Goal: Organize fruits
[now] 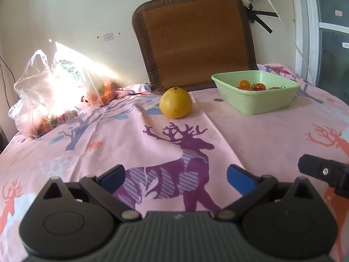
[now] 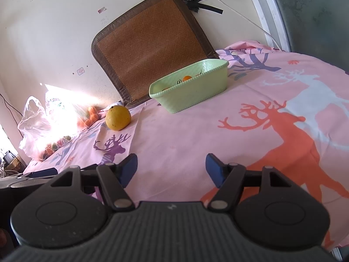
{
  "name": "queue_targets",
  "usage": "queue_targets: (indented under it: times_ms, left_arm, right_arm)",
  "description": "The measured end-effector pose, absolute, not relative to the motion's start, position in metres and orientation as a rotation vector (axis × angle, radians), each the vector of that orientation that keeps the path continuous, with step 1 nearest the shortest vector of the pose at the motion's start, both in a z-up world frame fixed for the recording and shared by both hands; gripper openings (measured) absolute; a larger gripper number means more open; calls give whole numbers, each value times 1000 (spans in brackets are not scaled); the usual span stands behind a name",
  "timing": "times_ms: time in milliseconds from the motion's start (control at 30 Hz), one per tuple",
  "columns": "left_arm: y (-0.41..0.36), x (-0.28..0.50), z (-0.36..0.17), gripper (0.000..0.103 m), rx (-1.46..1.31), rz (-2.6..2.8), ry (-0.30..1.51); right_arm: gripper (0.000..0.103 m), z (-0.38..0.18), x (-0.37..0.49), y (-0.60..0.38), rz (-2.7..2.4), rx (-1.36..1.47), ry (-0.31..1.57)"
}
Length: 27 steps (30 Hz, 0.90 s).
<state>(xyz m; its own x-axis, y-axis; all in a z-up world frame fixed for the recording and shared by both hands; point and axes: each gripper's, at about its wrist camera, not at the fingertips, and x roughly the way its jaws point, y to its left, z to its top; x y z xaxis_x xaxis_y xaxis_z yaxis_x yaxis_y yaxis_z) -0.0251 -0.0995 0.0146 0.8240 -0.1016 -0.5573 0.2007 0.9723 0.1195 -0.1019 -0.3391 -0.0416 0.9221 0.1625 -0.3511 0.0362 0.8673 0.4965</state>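
A large yellow citrus fruit (image 1: 175, 102) sits on the pink deer-print tablecloth (image 1: 261, 135), left of a light green basket (image 1: 257, 100) that holds small oranges and tomatoes (image 1: 253, 85). A clear plastic bag (image 1: 54, 91) with more fruit lies at the far left. My left gripper (image 1: 175, 178) is open and empty, well in front of the yellow fruit. My right gripper (image 2: 171, 168) is open and empty, in front of the basket (image 2: 189, 89). The yellow fruit (image 2: 118, 118) and the bag (image 2: 50, 124) also show in the right wrist view.
A brown woven mat (image 1: 194, 39) leans on the wall behind the fruit and basket. A white cable (image 1: 283, 21) hangs at the right by a window frame. The other gripper's body (image 1: 325, 174) shows at the right edge.
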Motion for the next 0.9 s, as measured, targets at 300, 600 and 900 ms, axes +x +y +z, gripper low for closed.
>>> queue_targets:
  times_ms: [300, 600, 900]
  left_arm:
    - [-100, -27, 15, 103, 181, -166, 582]
    - [-95, -14, 17, 103, 169, -172, 612]
    - [-56, 62, 47, 103, 69, -277, 659]
  right_arm:
    - [74, -42, -102, -340, 55, 521, 394]
    - [75, -37, -102, -337, 59, 502, 374]
    - [75, -8, -48, -317, 194, 341, 369]
